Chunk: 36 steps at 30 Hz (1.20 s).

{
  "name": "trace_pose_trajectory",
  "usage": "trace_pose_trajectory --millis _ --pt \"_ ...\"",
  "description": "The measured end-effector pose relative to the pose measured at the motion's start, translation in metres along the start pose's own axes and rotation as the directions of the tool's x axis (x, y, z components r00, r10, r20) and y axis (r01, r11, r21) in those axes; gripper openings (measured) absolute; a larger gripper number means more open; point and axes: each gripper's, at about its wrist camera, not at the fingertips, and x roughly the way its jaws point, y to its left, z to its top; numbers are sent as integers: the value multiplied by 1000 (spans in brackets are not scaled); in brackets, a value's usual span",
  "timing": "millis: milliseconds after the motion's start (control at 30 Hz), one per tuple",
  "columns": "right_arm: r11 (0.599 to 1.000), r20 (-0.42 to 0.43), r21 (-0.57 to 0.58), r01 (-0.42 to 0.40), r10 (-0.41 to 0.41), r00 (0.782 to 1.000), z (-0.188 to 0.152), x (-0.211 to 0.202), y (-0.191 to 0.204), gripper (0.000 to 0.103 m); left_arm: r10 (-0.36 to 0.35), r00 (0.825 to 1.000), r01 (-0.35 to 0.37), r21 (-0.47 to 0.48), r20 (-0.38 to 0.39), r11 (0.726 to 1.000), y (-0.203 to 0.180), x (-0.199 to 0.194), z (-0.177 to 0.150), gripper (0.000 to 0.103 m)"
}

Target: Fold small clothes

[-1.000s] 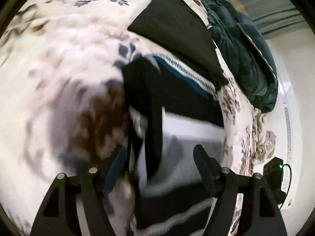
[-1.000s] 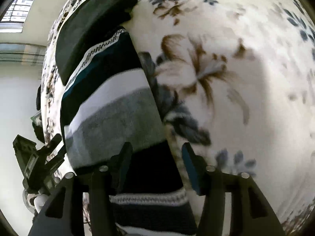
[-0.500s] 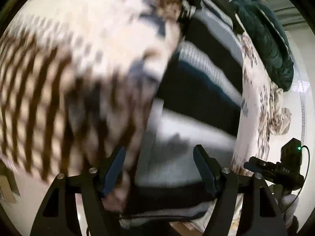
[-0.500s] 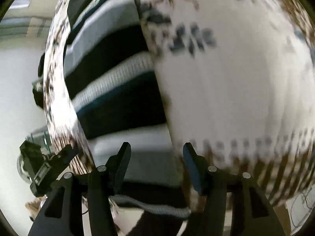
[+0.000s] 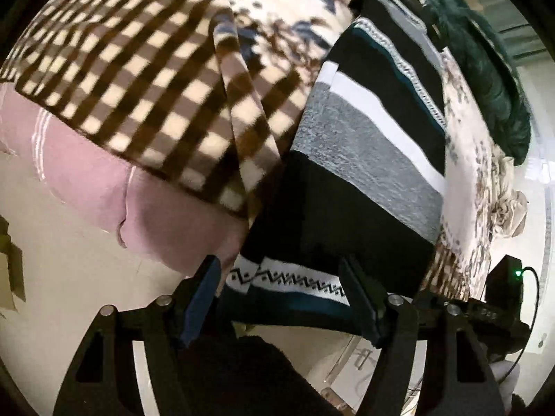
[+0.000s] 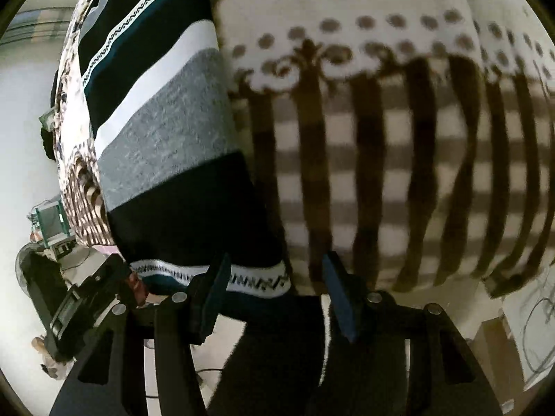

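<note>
Both the left gripper [image 5: 281,298] and right gripper [image 6: 274,294] stand apart over the sweater [image 5: 364,159] hem at the bed [image 5: 464,173] edge; a shallow pinch could probably drop it floorward.

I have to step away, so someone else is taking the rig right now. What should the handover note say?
Left tool: open, holding nothing, over the near hem of the striped sweater.
Right tool: open, holding nothing, at the same hem's other corner.
Sweater: laid lengthwise on the bedspread, hem hanging off the bed's edge.
Done: looks folded into a narrow strip.
Left: probably grip both hem corners and fold it across.
</note>
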Motion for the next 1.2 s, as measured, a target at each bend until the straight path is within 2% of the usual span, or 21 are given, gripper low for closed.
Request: trace_pose_trajectory --millis 33,133,200,267,300,367,400,467,533,700,800,900,967,1033,1067,1100,1133,1167,1200 --pt "1000 2 4 -7 7 1000 -5 2 1 57 9 1000 -9 7 1 1000 2 0 0 67" --pt "1000 9 -1 10 -10 1000 -10 4 4 57 1 1000 -1 22 -6 1000 2 7 1 55" --pt "1000 12 -17 16 -16 1000 -13 8 8 57 8 1000 -8 38 -5 999 -2 19 3 50" --pt "999 6 -33 28 -28 1000 -7 10 12 57 13 1000 -12 49 -12 999 1 28 0 17" --pt "998 6 -46 31 -31 999 -8 14 15 55 17 1000 -17 47 -8 999 5 28 -1 15" --pt "996 8 -70 50 -50 999 -8 20 20 31 5 1000 -6 44 23 999 7 23 -2 7" --pt "995 12 -77 64 -63 998 -9 21 24 19 -6 999 5 44 37 999 7 19 -4 7" --pt "993 40 -88 80 -77 996 -13 19 32 14 -18 999 17 38 50 999 9 13 -8 5" --pt "992 58 -97 85 -79 995 -16 16 36 10 -28 998 27 30 58 999 10 6 -11 5" --pt "991 70 -114 67 -59 996 -25 5 44 9 -36 996 35 14 78 999 17 -12 -10 5" --pt "988 66 -141 54 -45 997 -28 1 55 9 -16 998 15 17 65 1000 29 -9 -4 5" --pt "981 50 -179 80 -72 996 -26 12 60 9 2 1000 -2 17 29 1000 35 9 -2 5" --pt "981 32 -173 85 -81 996 -22 27 64 9 -5 1000 6 15 -16 1000 39 19 1 10" --pt "983 -3 -166 80 -82 997 -17 37 63 14 -46 999 46 -23 -3 999 43 14 3 13" --pt "986 -10 -154 70 -73 997 -15 39 61 15 -62 998 62 -35 7 997 44 11 4 28" --pt "990 -22 -138 33 -36 999 -13 37 58 22 -68 998 69 -35 17 997 46 7 5 39" --pt "992 -17 -126 14 -17 1000 -12 33 54 41 -106 994 107 -31 33 994 48 5 6 63" --pt "993 1 -117 5 -5 1000 -11 28 50 49 -143 989 144 -30 38 989 50 6 7 68" --pt "994 13 -109 -14 16 1000 -11 24 45 55 -166 986 167 -30 36 986 51 9 8 68"
